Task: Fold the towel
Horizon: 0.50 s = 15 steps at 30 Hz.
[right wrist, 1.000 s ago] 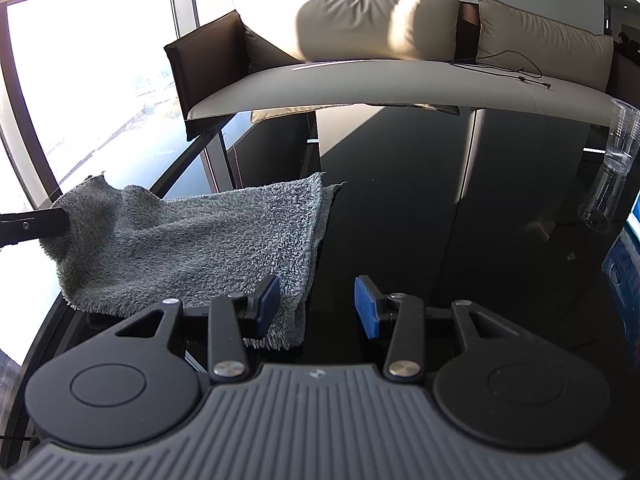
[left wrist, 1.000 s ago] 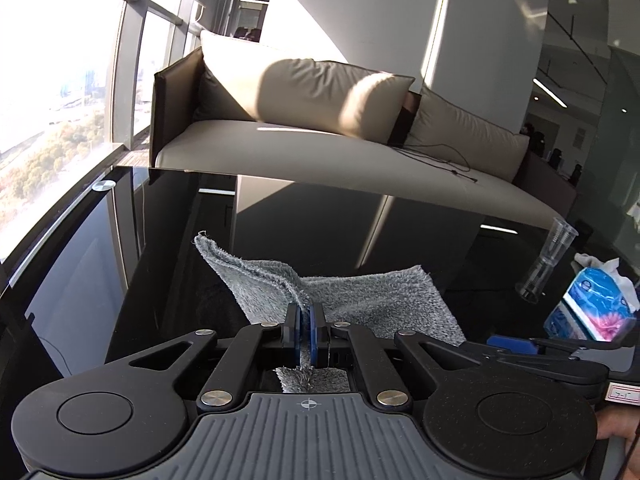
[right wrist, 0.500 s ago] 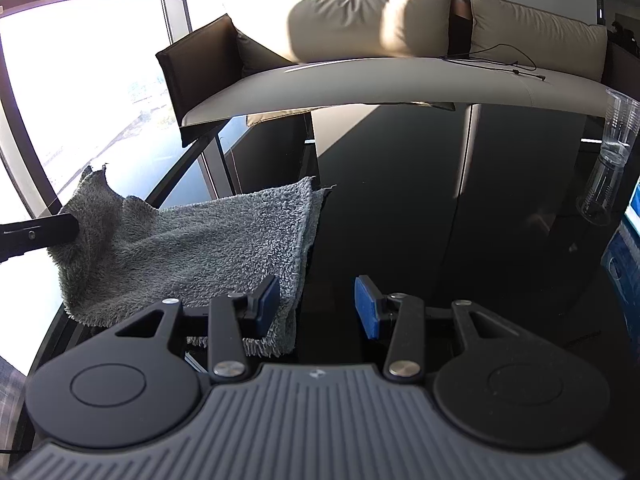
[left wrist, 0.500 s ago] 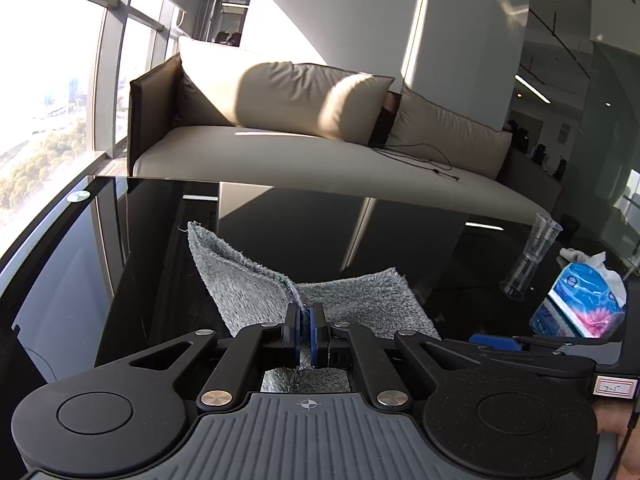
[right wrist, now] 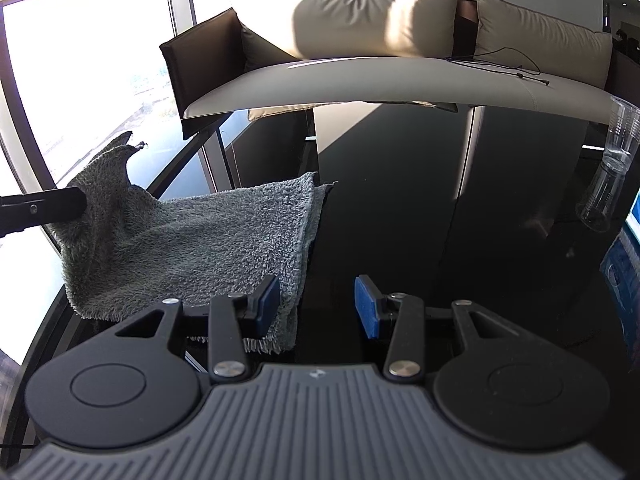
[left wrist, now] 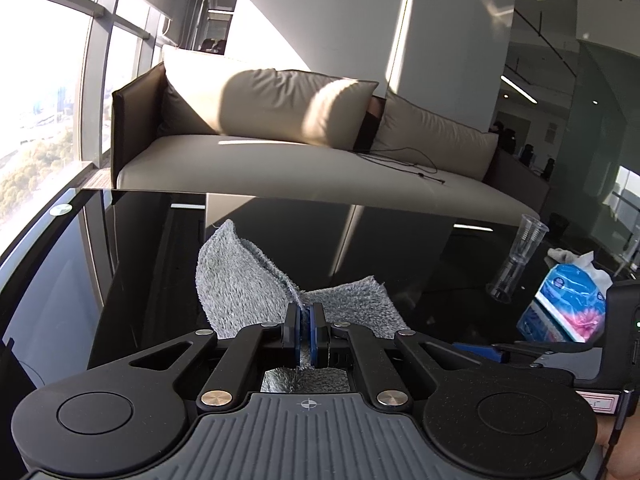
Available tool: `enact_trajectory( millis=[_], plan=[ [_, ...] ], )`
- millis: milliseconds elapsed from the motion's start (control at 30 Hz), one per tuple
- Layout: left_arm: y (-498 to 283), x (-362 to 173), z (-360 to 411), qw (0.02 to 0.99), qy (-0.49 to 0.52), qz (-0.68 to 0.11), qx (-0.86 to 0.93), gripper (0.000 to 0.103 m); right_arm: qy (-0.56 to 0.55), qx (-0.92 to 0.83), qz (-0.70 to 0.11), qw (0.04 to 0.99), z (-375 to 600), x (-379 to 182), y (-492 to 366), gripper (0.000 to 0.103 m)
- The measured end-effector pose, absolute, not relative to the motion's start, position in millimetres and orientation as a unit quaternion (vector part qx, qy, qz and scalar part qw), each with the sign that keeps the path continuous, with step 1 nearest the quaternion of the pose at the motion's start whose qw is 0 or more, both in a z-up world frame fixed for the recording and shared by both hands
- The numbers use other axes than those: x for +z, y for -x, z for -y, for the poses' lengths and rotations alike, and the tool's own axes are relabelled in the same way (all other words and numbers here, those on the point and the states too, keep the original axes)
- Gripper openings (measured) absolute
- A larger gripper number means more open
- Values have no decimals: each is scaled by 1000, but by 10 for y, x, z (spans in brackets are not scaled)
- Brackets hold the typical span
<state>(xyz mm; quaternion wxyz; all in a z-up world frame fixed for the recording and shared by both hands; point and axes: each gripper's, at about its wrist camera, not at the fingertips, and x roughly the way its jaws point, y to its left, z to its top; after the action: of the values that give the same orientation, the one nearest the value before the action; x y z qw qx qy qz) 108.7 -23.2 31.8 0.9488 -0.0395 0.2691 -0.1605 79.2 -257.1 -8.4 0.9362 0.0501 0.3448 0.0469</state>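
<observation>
Blue pads of the left gripper (left wrist: 307, 334) are clamped tight on a raised edge of the grey towel (right wrist: 200, 248); cloth shows between them and bunches up beyond. The right gripper (right wrist: 318, 304) stands with jaws apart, nothing between them, its left pad over the towel's near right edge. The towel lies on the black glass table (right wrist: 420, 220), left part lifted, right part flat and doubled. A clear plastic cup (left wrist: 520, 264) and a tissue pack (left wrist: 568, 304) sit well right. A beige sofa (left wrist: 320, 152) lies behind.
</observation>
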Motion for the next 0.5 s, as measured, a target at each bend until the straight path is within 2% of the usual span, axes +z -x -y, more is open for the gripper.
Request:
enact_trajectory(
  millis=[300,500],
  plan=[
    [-1114,262,477,943,25,-274,-187,4,-49,49,-346,936,2562,-78,-811,44],
    [-1106,157,655,937,7,-285,-202,4,-88,61,-347,932,2693,-40,-868,44]
  ],
)
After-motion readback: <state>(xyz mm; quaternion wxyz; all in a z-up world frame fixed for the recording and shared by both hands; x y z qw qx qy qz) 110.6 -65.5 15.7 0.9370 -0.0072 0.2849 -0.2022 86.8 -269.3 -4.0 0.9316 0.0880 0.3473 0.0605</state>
